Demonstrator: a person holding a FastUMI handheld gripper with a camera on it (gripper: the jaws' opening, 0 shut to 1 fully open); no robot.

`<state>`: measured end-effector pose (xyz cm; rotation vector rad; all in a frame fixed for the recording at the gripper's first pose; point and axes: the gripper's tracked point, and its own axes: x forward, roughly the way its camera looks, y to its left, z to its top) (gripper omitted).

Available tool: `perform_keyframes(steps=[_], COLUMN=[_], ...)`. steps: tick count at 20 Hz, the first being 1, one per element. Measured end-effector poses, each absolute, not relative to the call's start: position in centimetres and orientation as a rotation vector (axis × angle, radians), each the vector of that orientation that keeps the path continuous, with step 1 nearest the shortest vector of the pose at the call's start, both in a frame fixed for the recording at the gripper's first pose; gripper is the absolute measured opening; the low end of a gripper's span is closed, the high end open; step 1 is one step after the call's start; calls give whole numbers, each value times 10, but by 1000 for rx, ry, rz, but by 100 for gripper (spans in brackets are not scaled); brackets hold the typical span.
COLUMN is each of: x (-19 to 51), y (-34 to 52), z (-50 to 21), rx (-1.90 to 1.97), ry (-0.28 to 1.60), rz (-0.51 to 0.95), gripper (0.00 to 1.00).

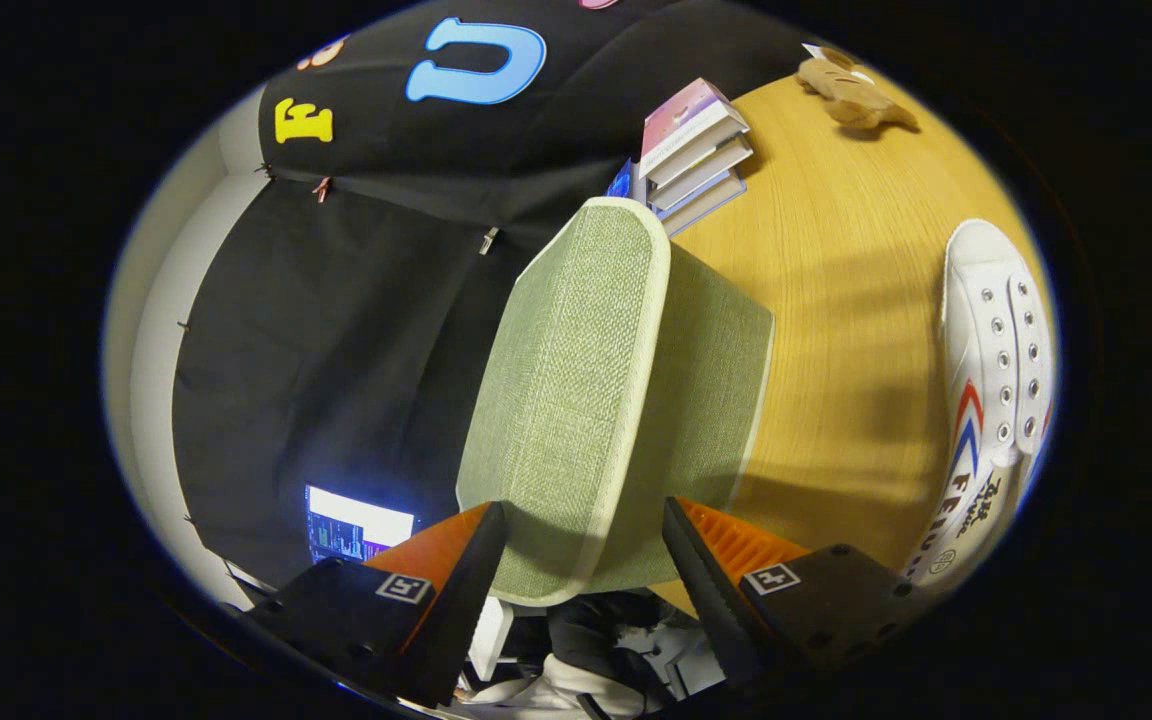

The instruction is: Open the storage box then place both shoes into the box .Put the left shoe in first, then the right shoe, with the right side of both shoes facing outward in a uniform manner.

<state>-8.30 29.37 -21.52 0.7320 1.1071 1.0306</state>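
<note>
Claw point(584, 560) clamped on the green lid point(576, 400), lifted off the box point(716, 380) — a loosened pinch could drop it beside the shoe point(991, 400) on the bench point(836, 250).

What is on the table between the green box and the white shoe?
Nothing: in the gripper view, bare wooden table lies between the green box, which sits between the gripper fingers, and the white shoe.

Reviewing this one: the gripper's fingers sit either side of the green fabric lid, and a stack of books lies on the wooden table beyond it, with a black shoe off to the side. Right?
Not quite. The gripper view shows a white shoe with red and blue stripes, not a black one. The rest holds: the gripper has its fingers either side of the green fabric lid, and the stack of books lies on the wooden table beyond.
</note>
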Motion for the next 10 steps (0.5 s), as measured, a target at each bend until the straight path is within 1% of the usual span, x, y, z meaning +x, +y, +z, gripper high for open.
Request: perform_keyframes(steps=[4,7,8,10], x=[-97,-95,-95,-100], y=[308,311,311,307], z=[-201,-199,-198,-189], rx=[891,965,981,1020], ry=[1210,1259,1268,1314], rz=[1096,1070,1056,1057], gripper=[95,82,71,61])
